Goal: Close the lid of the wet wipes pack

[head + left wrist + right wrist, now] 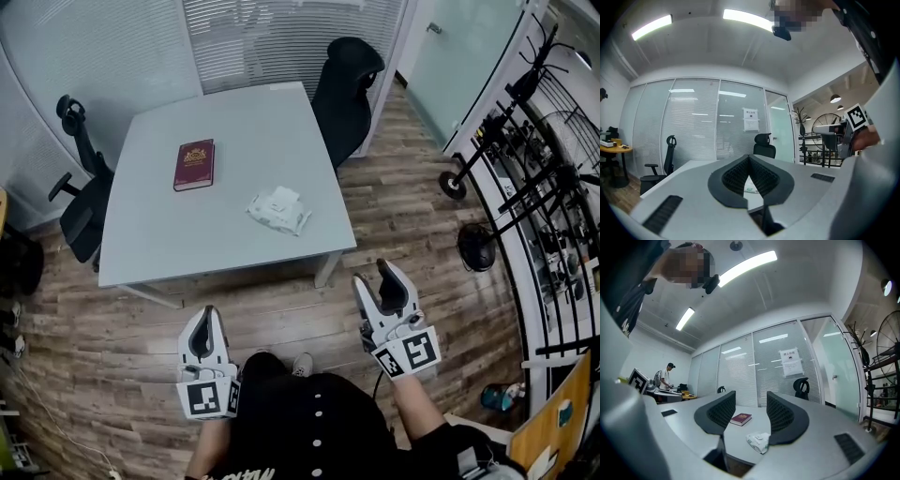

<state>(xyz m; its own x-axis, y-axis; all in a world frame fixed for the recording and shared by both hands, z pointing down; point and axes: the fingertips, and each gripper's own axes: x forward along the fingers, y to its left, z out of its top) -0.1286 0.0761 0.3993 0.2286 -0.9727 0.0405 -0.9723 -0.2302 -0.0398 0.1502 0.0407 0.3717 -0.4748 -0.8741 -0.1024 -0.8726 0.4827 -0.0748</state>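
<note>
The wet wipes pack [278, 210], white and crumpled, lies near the front right corner of the grey table [234, 131]. Both grippers hang over the wooden floor, short of the table's front edge and well clear of the pack. My left gripper [202, 319] is shut, its tips meeting with nothing between them [749, 158]; a sliver of the pack [751, 190] shows below the tips. My right gripper [375, 277] is open and holds nothing. Far ahead between its jaws [751, 394] I see the pack [759, 441]. Whether the lid stands open I cannot tell.
A dark red book [193, 165] lies left of the pack [741, 418]. Black office chairs stand at the table's far right [347, 84] and left side [80, 197]. A metal rack and fans [525, 187] line the right wall. A person [665, 378] stands at a distant desk.
</note>
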